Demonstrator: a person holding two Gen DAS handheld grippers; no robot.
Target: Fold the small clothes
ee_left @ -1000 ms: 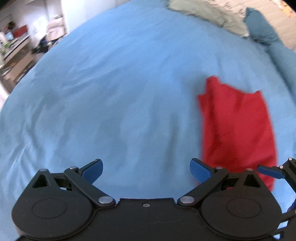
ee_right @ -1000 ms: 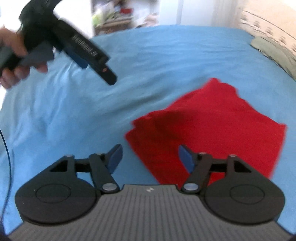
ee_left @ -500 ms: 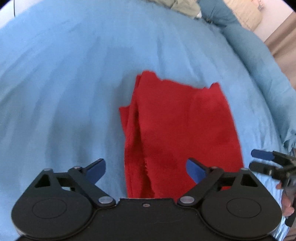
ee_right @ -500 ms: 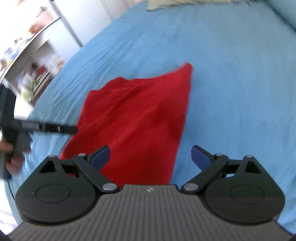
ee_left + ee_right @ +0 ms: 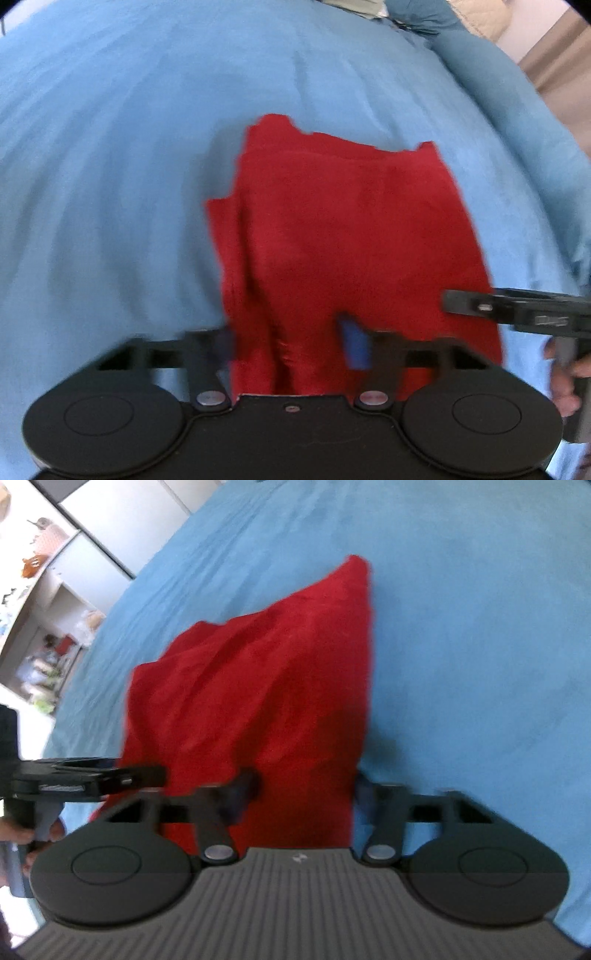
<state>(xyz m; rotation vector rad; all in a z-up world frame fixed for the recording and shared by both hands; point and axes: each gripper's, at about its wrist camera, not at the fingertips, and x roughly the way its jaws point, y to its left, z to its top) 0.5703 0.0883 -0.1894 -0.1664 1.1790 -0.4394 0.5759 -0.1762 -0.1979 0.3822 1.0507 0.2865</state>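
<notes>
A red cloth (image 5: 351, 229) lies folded and slightly rumpled on the blue bed sheet (image 5: 110, 166). My left gripper (image 5: 290, 343) is low over the cloth's near left corner. Its jaws are closing, with a ridge of red fabric between the blurred fingers, which stand apart. My right gripper (image 5: 454, 302) comes in from the right at the cloth's near right edge. In the right wrist view the red cloth (image 5: 266, 679) runs away from me, and my right gripper (image 5: 303, 790) is closing astride its near right corner. My left gripper (image 5: 155, 775) shows at the left.
Blue pillows (image 5: 480, 74) and a grey-green garment (image 5: 354, 5) lie at the far end of the bed. A person's hand (image 5: 561, 387) holds the right gripper's handle. Shelves and a white cupboard (image 5: 48, 590) stand past the bed's left side. Bare sheet (image 5: 480, 646) surrounds the cloth.
Both grippers swung in over the cloth's near edge and dropped closer to it. Their jaws went from wide to about half as wide, with red fabric now between them.
</notes>
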